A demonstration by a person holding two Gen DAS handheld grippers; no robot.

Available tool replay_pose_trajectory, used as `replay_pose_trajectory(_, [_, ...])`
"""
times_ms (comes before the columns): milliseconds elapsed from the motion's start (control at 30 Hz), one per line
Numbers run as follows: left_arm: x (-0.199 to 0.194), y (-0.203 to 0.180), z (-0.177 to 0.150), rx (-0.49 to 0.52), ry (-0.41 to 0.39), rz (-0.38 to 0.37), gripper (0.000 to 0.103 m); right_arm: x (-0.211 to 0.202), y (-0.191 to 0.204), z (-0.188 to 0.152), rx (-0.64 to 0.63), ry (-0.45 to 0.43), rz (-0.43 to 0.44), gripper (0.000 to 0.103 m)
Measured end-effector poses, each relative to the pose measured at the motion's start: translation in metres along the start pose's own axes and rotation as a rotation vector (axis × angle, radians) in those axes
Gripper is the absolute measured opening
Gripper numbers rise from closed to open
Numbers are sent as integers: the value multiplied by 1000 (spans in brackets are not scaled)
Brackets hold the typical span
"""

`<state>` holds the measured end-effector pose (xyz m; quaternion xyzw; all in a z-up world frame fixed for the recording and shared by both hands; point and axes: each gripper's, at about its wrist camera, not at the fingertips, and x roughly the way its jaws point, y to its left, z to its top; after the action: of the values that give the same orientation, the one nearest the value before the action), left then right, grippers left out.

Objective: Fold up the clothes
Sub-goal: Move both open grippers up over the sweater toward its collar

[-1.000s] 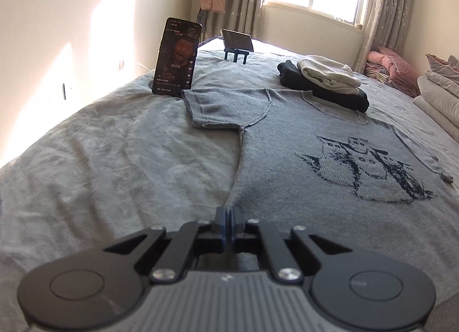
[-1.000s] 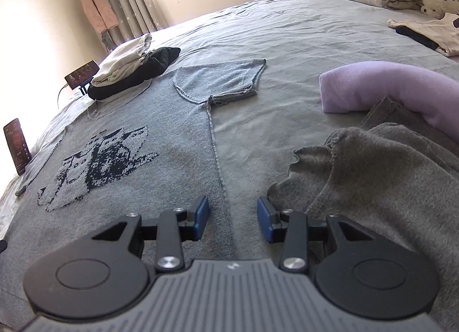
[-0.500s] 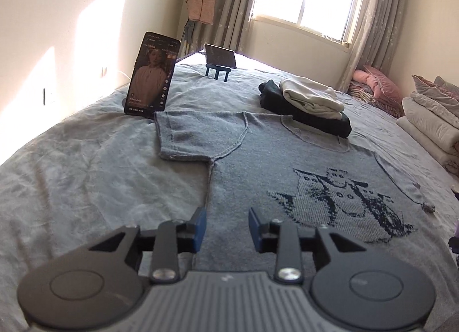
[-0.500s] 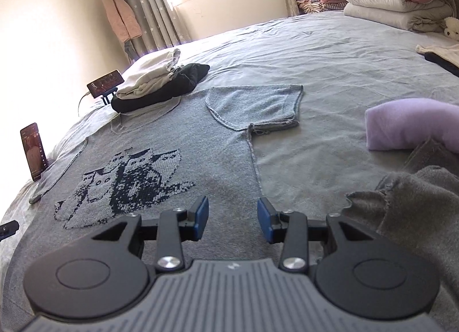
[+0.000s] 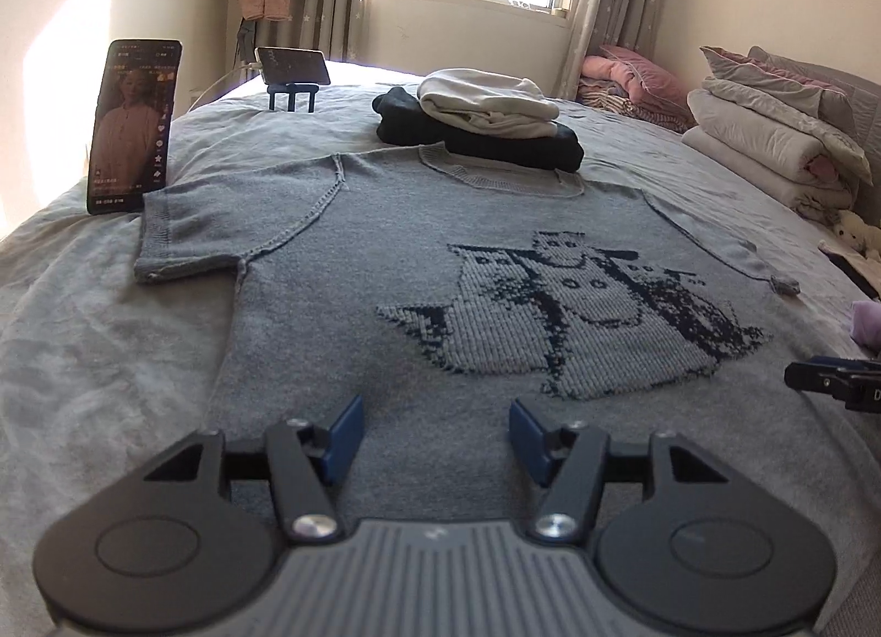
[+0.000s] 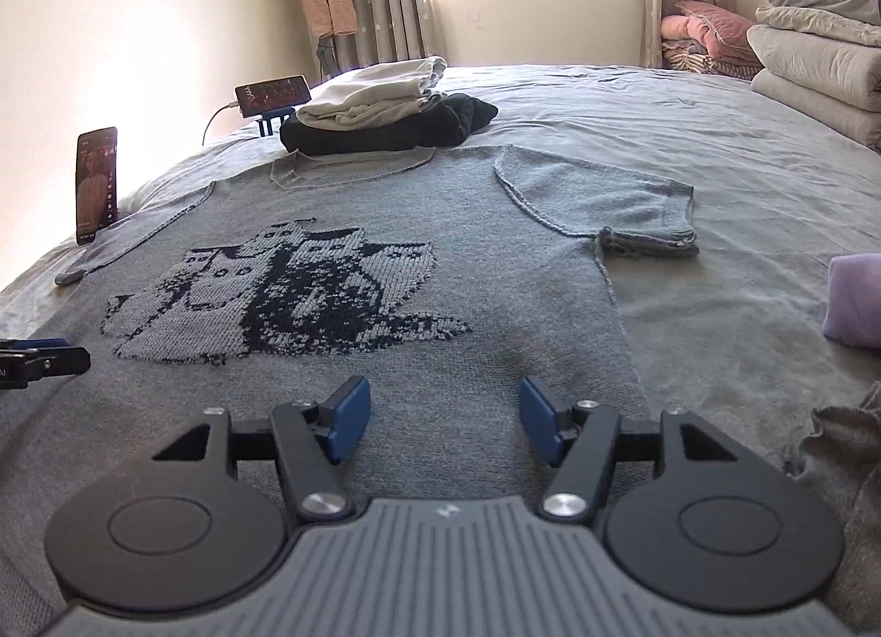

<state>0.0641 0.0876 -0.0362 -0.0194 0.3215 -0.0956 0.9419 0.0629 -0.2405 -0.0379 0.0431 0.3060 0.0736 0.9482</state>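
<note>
Sunlit and quiet, the bedroom is mostly a wide bed (image 5: 82, 361) under a grey cover, and the work looks barely begun. 2 folded garments, a cream piece on a dark one (image 5: 484, 125), are stacked far ahead of both tongs, which suggests 2 items are done. The grey knit sweater (image 5: 341, 273) lies flat and face up directly ahead of both tongs, its hem end nearest them and its collar against the stack. No fold shows in it yet. It is short-sleeved, with a dark-and-pale knitted cat picture across the chest, both sleeves spread outward. The left gripper (image 5: 435, 436) and the right gripper (image 6: 443, 419) are both released, their jaws widening over the lower sweater with nothing between them. A crumpled grey garment (image 6: 837, 450), right of the right gripper, seems to wait its turn.
</note>
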Motion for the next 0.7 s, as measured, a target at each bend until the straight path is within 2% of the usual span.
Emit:
replay_pose_trajectory(100, [-11,7,-4,22,13,12,62,-12,-8,-4,-12,5,-15,63])
replay_pose_trajectory(200, [-24,13,-11,72,19,29,65,-24,-12,-12,-59,12,-29,68])
replay_pose_trajectory(333, [-40,20,-14,93,31,41,69,-39,-15,-19,-120,26,-47,73])
replay_pose_trajectory(433, [-48,21,0,72,47,34,72,-44,-12,-13,-132,46,-70,74])
replay_pose_trajectory(533, [-45,11,21,70,16,41,75,-43,-3,4,-123,13,-42,74])
replay_pose_trajectory(700, [-19,-18,53,143,-11,51,78,-14,26,35,-177,9,-10,74])
